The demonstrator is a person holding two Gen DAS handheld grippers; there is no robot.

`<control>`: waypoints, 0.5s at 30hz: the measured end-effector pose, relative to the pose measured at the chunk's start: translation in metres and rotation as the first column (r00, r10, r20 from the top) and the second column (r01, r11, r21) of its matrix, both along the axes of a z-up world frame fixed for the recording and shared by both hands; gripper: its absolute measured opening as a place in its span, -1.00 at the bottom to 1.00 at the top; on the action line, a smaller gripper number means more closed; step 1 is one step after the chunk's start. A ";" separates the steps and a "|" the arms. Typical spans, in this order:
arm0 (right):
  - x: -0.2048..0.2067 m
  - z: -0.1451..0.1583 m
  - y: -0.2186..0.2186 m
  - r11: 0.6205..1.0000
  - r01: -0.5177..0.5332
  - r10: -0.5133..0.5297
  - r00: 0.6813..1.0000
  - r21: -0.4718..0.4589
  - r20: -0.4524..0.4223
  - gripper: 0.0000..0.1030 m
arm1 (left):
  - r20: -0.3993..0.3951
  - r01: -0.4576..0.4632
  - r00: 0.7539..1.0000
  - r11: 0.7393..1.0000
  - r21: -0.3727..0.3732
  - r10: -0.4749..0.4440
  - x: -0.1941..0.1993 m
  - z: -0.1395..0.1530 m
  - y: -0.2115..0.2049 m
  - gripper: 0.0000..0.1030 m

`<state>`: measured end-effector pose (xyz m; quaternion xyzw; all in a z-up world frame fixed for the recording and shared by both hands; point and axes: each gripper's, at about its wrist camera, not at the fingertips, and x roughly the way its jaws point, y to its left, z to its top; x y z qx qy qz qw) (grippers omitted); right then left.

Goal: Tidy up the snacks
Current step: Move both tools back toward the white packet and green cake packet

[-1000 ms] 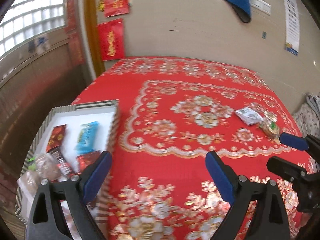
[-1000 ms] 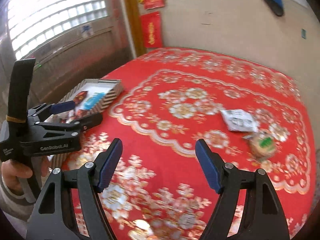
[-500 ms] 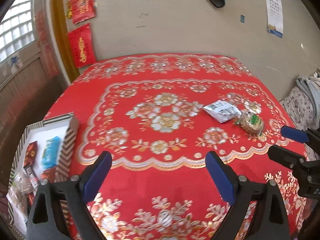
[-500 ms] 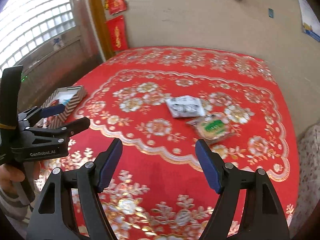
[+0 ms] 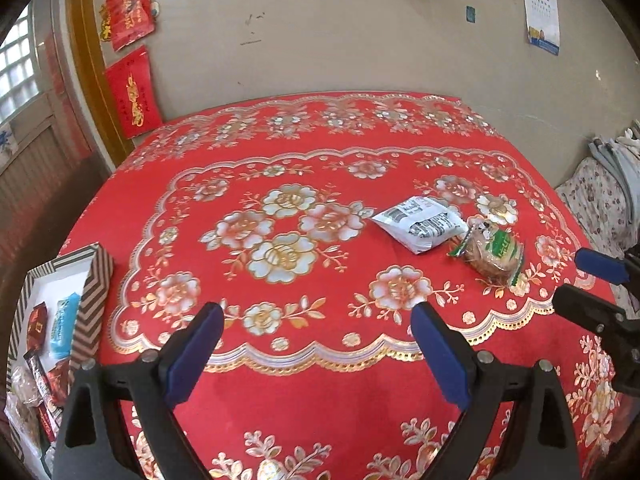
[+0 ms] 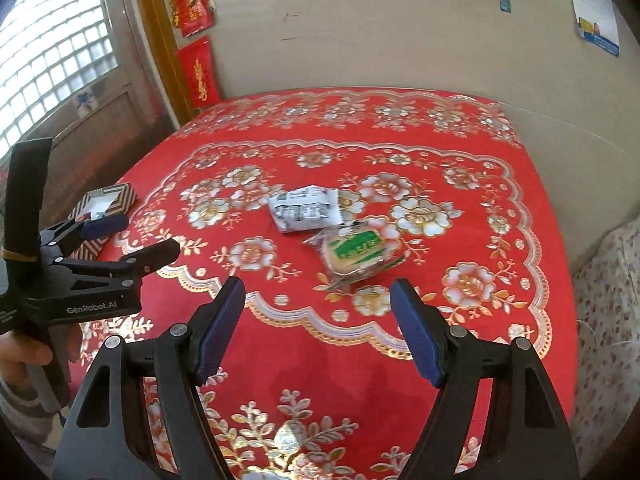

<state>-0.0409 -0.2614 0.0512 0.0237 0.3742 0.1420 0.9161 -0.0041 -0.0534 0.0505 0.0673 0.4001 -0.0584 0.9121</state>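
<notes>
Home: floral tablecloth (image 5: 320, 380), red door-couplets (image 5: 132, 92).

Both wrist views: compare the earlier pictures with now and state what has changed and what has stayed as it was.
Both views have swung from the snack box toward the two loose packets. The right gripper now faces the clear-wrapped biscuit pack, with the white packet beyond. Nothing was grasped or released: the left gripper and right stay open and empty, and the packets lie unmoved on the tablecloth.

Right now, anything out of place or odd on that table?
Two snacks lie loose on the red tablecloth, outside the striped box holding the others: a white packet and a clear-wrapped biscuit with a green label, edges touching or overlapping. Nothing looks spilled or torn. Both hand-held grippers are open and empty.
</notes>
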 end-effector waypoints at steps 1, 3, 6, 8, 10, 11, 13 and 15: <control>0.001 0.000 -0.002 1.000 0.004 -0.004 1.000 0.000 -0.001 0.48 | -0.004 0.002 1.000 1.000 0.002 -0.002 0.002 -0.001 -0.003 0.86; 0.003 -0.001 -0.007 1.000 0.009 -0.009 1.000 0.004 -0.003 0.48 | -0.009 0.006 1.000 1.000 0.005 -0.006 0.005 -0.003 -0.007 0.86; 0.006 -0.001 -0.013 1.000 0.016 -0.016 1.000 0.004 -0.005 0.48 | -0.016 0.009 1.000 1.000 0.008 -0.009 0.011 -0.005 -0.012 0.86; 0.008 -0.002 -0.016 1.000 0.025 -0.025 1.000 0.001 -0.007 0.48 | -0.031 0.006 0.999 1.000 -0.004 -0.006 0.017 -0.006 -0.013 0.86; 0.010 -0.002 -0.020 0.999 0.034 -0.034 0.999 0.001 -0.009 0.48 | -0.050 0.002 0.999 1.000 -0.021 -0.003 0.025 -0.007 -0.015 0.86; 0.011 -0.003 -0.021 0.999 0.037 -0.037 0.999 0.000 -0.012 0.48 | -0.060 -0.001 0.998 1.000 -0.030 -0.001 0.029 -0.007 -0.016 0.86; 0.014 -0.004 -0.023 0.999 0.042 -0.042 0.999 -0.009 -0.014 0.48 | -0.078 -0.002 0.997 0.999 -0.051 -0.002 0.037 -0.008 -0.019 0.86; 0.015 -0.005 -0.026 0.999 0.046 -0.046 0.999 -0.011 -0.017 0.48 | -0.087 0.000 0.996 0.998 -0.065 -0.006 0.046 -0.008 -0.023 0.86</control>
